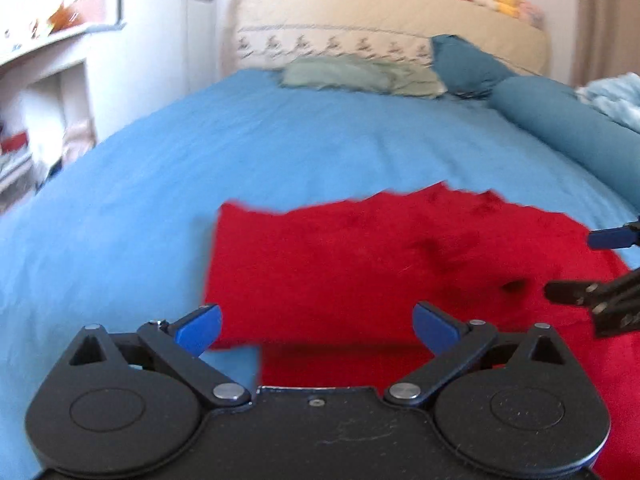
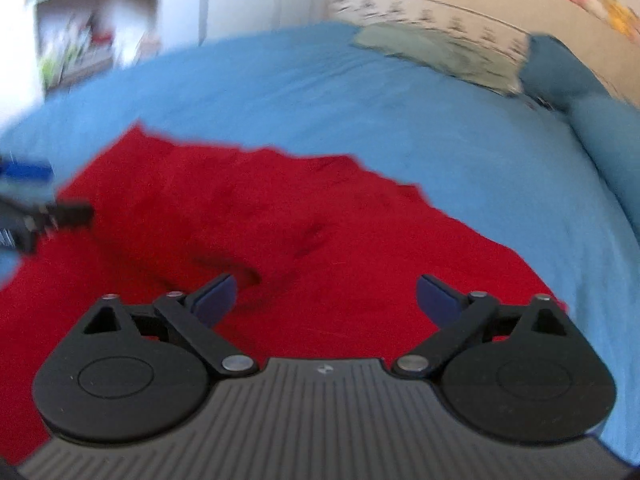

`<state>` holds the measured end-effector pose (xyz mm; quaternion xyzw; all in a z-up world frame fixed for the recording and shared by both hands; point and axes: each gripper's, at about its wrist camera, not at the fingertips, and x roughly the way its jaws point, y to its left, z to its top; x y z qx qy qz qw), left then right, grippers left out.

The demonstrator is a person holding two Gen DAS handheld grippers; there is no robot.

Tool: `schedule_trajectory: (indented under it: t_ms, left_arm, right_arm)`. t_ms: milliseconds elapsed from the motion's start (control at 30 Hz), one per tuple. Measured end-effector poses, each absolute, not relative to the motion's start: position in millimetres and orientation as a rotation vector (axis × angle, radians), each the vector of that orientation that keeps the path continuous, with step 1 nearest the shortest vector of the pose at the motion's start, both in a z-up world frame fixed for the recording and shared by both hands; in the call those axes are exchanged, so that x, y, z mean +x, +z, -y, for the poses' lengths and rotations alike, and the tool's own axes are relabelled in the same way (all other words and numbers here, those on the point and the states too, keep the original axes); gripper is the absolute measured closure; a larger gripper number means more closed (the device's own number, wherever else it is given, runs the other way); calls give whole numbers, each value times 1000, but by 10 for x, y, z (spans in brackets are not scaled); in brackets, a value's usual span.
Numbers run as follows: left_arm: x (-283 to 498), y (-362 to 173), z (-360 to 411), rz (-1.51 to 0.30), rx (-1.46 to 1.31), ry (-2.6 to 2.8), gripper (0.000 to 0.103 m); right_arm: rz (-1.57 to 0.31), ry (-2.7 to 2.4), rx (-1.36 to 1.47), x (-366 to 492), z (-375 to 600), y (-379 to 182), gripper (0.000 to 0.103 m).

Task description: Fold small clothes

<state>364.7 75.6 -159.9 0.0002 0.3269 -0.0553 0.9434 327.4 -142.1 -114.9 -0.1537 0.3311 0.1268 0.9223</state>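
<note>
Red garment [image 1: 360,264] spread flat on the blue bedsheet [image 1: 200,168], lying just ahead of and partly beneath both grippers, near the foot end and well apart from the pillows [image 1: 472,64] and the pale green cloth [image 1: 360,74] by the headboard. Long axis running across both views, side to side; far edge ragged and uneven, left edge straight and square in the left wrist view. Left gripper [image 1: 316,328] spread wide, blue pads clear of the cloth, nothing between them; positioned over the garment's near left corner, where a strip of bare sheet shows below the left pad. Right gripper [image 2: 326,300] likewise released and empty, hanging over the near right portion of the cloth, with a dark crease or small fold just beyond its left pad. Each gripper visible at the edge of the other's view, roughly level with one another and well apart along the garment's length. Neither hand clearly nearer: left closest to the left corner, right to the right side. Judged next: a drop onto the near edge at both ends, then a carry away toward the far edge, folding across the short axis. Risk: pinching sheet together with cloth at the left corner. Heavy blur, so fine creases uncertain.
</note>
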Motion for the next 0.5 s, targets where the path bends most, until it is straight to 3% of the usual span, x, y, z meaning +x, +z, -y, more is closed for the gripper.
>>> schedule_trajectory:
  t_ms: [133,233,500]
  left_arm:
    - [3711,-1631,-913,-677,-52,-71,0]
    - [3756,-1639,-1002,-681,-101,-56,0]
    - [3751,-1651,-1153,-685,-121,-27,0]
  right_arm:
    - [-674,232,-474,3476,982,-1442,14]
    - [-670,182,-443,3666,898,-1488,32]
    - [-727,-43,144,3589,1737,-1542,32]
